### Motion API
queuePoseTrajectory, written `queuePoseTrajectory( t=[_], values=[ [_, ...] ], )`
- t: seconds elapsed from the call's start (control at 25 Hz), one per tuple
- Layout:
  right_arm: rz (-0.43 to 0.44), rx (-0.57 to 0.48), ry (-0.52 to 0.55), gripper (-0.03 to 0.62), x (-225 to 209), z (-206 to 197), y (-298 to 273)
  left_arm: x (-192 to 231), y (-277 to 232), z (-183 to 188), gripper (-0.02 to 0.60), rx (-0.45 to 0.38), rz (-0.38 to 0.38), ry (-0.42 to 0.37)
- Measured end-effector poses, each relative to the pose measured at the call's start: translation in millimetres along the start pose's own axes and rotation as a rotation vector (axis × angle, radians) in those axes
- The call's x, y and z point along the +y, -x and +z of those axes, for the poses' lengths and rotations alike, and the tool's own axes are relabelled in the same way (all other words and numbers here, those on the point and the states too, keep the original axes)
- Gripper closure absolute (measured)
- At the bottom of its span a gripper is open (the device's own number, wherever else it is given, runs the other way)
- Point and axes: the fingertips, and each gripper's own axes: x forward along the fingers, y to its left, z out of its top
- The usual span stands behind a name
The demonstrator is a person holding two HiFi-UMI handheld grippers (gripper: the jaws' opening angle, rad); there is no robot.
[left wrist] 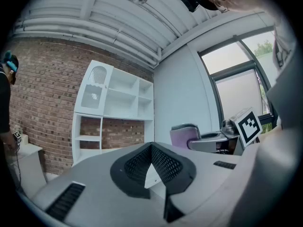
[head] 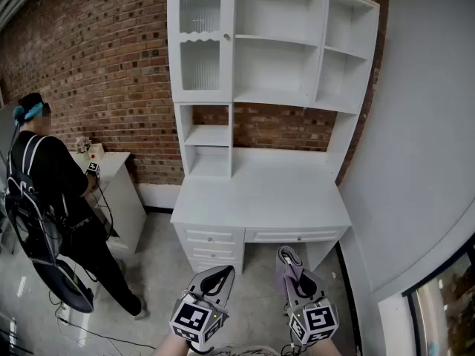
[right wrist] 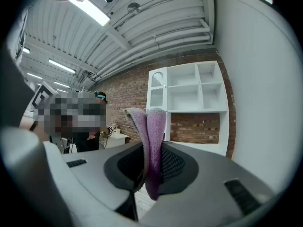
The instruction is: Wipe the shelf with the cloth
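Holding lilac towelling cloth (right wrist: 156,122) pinched in right gripper (head: 292,261), left gripper (left wrist: 151,150) pressed together, empty; wiping seemingly not begun, must reach white wooden shelf unit (head: 276,99).

A white shelf unit (head: 276,47) stands at 12 o'clock against the brick wall (head: 111,65). Its open compartments rise from a white tabletop (head: 260,191) with drawers (head: 215,237) beneath. At 9 o'clock a low white cabinet (head: 122,199) carries small objects (head: 83,145), too small to tell. A person (head: 52,213) stands beside it on the pale floor (head: 156,273).
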Motion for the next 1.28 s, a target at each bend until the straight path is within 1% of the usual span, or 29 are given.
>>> queuePoseTrajectory(
  t=[0.4, 0.52, 0.6, 0.76, 1.0, 1.16, 1.28],
  values=[
    [-0.001, 0.007, -0.012, 0.525, -2.5, -5.7, -0.2, 4.2, -3.6, -7.7, 0.568, 0.006, 0.004, 0.037],
    [0.036, 0.02, -0.044, 0.523, 3.0, -8.6, -7.0, 9.2, -5.8, -10.8, 0.568, 0.013, -0.005, 0.051],
    [0.055, 0.032, -0.069, 0.522, 8.3, -13.5, -13.6, 16.5, -6.2, -16.1, 0.568, 0.024, 0.001, 0.047],
    [0.034, 0.051, -0.073, 0.52, 14.3, -25.2, -31.4, 39.2, -7.4, -28.9, 0.568, 0.051, 0.023, 0.013],
    [-0.008, 0.069, -0.086, 0.52, 18.0, -37.1, -64.7, 69.7, -18.6, -35.1, 0.568, 0.057, -0.016, 0.024],
    [-0.013, 0.091, -0.086, 0.519, 6.9, -47.5, -86.1, 82.8, -36.8, -39.7, 0.568, 0.061, -0.022, 0.037],
    [-0.017, 0.088, -0.079, 0.519, -14.7, -50.7, -111.7, 96.1, -63.7, -39.0, 0.568, 0.049, -0.008, 0.035]
  ],
)
